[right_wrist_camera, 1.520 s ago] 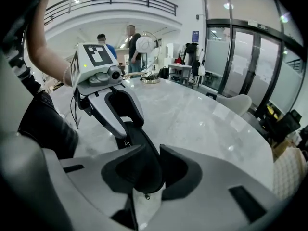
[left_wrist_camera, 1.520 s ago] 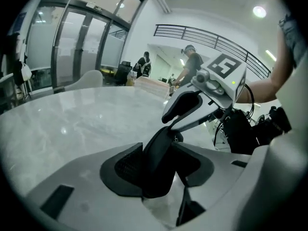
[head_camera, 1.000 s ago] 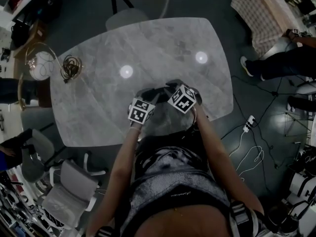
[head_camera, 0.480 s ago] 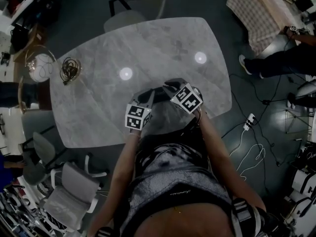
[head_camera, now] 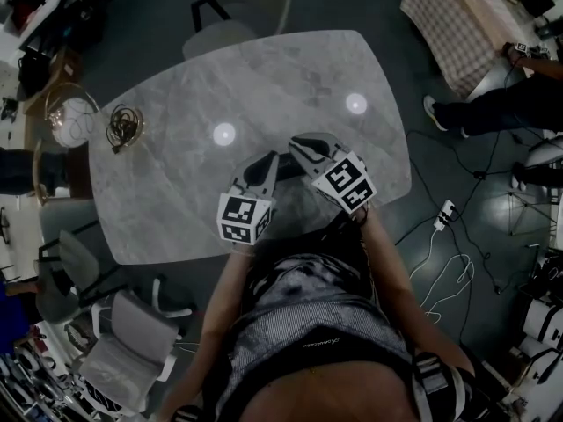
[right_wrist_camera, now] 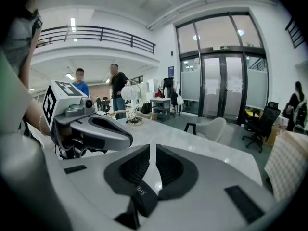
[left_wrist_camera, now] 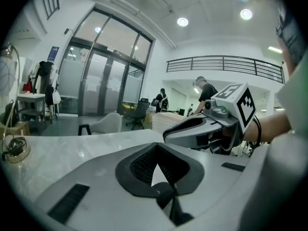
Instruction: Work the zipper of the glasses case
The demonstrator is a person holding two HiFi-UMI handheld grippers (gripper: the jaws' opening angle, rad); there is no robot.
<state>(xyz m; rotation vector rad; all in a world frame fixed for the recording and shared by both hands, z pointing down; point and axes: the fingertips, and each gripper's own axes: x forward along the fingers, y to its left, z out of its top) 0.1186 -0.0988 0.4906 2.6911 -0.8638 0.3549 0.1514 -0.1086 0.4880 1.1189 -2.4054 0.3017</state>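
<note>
Both grippers are held up over the marble table (head_camera: 176, 174), jaws pointing away from me. My left gripper (head_camera: 268, 163) (left_wrist_camera: 156, 147) is shut, and a thin dark strip (left_wrist_camera: 167, 199) hangs pinched at the base of its pads. The right gripper (head_camera: 303, 143) (right_wrist_camera: 153, 150) is closing; a narrow slit shows between its pads and a black lettered tab (right_wrist_camera: 142, 194) is nipped low between them. Each gripper sees the other close beside it: the right gripper (left_wrist_camera: 192, 131) and the left gripper (right_wrist_camera: 96, 129). The glasses case's body is hidden in every view.
A wire bowl with cords (head_camera: 126, 121) sits at the table's far left. A pale chair (head_camera: 237, 7) stands at the far side and office chairs (head_camera: 123, 341) at my near left. A seated person (head_camera: 493, 112) and a power strip (head_camera: 442, 220) with floor cables are on the right.
Both grippers came up toward me and their marker cubes look bigger. The left one slid toward me, the right one shifted right, so the cubes stand further apart.
</note>
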